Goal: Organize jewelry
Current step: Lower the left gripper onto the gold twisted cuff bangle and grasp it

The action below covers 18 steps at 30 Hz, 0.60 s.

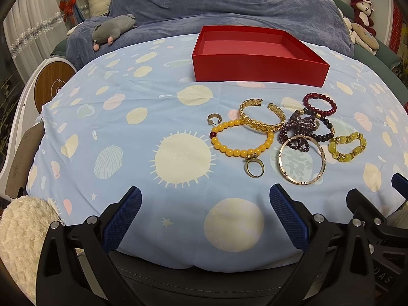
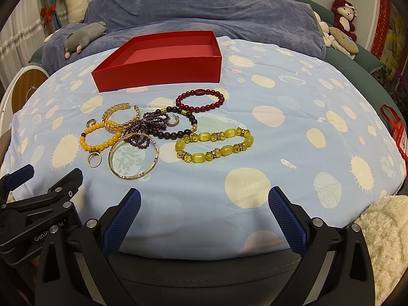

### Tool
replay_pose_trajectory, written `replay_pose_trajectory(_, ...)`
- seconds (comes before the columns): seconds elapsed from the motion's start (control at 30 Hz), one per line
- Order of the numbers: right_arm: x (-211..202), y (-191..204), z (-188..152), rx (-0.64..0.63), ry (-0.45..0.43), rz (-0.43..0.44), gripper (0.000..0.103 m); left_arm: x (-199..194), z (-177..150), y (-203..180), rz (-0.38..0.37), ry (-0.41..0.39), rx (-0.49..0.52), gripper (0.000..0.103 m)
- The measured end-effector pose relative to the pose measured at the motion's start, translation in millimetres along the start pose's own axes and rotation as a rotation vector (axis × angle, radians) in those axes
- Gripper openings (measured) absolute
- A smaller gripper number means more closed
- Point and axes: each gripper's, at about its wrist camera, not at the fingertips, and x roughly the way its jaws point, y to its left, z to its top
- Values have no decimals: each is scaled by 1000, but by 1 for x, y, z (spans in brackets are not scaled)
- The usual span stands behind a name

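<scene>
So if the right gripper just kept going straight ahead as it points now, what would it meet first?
Probably the yellow-green bead bracelet, lying ahead of the open right gripper; only bare cloth lies before it. Depth is uncertain.

The box sits on the cloth, and all places here are told from the box. Nothing lies in the box. The jewelry lies on the cloth in front of the box, in one bunch. Nearest the box is a round bead bracelet. Farther from the box, a leaf cuff rests partly on another bead bracelet. A ring touches that bracelet on the side away from the box. A thin bangle lies just beside the ring, partly over a heap of small beads. A chunky bead bracelet lies to the right of the bangle. Behind the box is a blanket.
</scene>
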Motion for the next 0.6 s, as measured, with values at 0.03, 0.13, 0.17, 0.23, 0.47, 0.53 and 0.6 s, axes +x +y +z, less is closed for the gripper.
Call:
replay_pose_trajectory(0.03, 0, 0, 0, 0, 0, 0, 96, 0, 0, 0, 0, 0, 0, 96)
replay_pose_trajectory(0.13, 0, 0, 0, 0, 0, 0, 96, 0, 1, -1, 0, 0, 0, 96)
replay_pose_trajectory(0.17, 0, 0, 0, 0, 0, 0, 96, 0, 0, 0, -1, 1, 0, 96)
replay_pose_trajectory(0.23, 0, -1, 0, 0, -1, 0, 96, 0, 0, 0, -4, -1, -2, 96)
replay_pose_trajectory(0.47, -1, -4, 2, 24, -12, -9, 96, -1, 3, 2, 0, -2, -16, 96)
replay_pose_trajectory(0.53, -1, -5, 4, 23, -12, -8, 96, -2, 5, 3, -1, 2, -24, 96)
replay_pose_trajectory(0.6, -1, -5, 4, 21, -14, -4, 96, -1, 7, 5, -5, 9, -34, 96)
